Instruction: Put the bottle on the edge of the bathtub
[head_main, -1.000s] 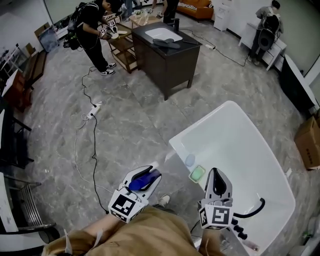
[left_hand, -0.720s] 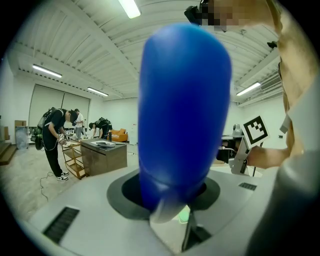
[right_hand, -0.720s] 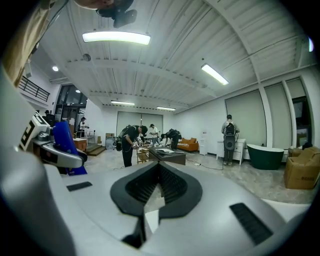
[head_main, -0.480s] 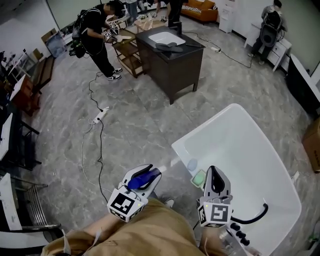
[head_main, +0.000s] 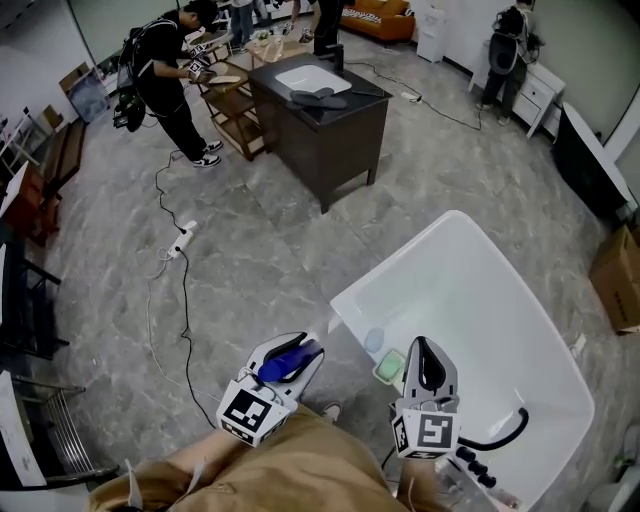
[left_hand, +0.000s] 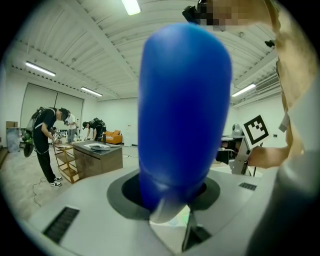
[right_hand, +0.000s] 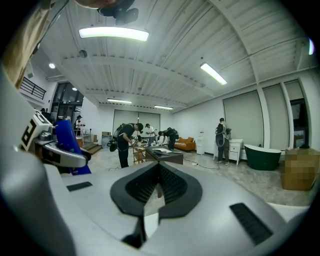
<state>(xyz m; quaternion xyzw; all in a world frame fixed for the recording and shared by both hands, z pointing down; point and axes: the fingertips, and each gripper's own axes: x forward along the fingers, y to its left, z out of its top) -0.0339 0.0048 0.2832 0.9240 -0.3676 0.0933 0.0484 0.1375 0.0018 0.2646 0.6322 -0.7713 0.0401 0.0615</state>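
A blue bottle (head_main: 287, 362) lies between the jaws of my left gripper (head_main: 302, 350), which is shut on it low in the head view, left of the tub. The same bottle (left_hand: 185, 110) fills the middle of the left gripper view, standing up out of the jaws. The white bathtub (head_main: 345, 296) spreads to the right, its near corner rim just ahead of the bottle. My right gripper (head_main: 427, 346) hangs over the tub's near end, jaws shut with nothing in them. In the right gripper view the right gripper (right_hand: 154, 186) shows closed, and the bottle (right_hand: 66, 139) appears at the left.
Inside the tub's near end lie a green dish (head_main: 391, 367) and a pale round thing (head_main: 374, 340); a black faucet (head_main: 508, 430) sits at its near rim. A dark sink cabinet (head_main: 325, 115), a person (head_main: 160, 80), a floor cable (head_main: 180, 240) and a box (head_main: 620, 280) stand around.
Both grippers have drifted level across the room with the bottle still gripped. The tub's near corner now sits slightly further left and closer to the bottle.
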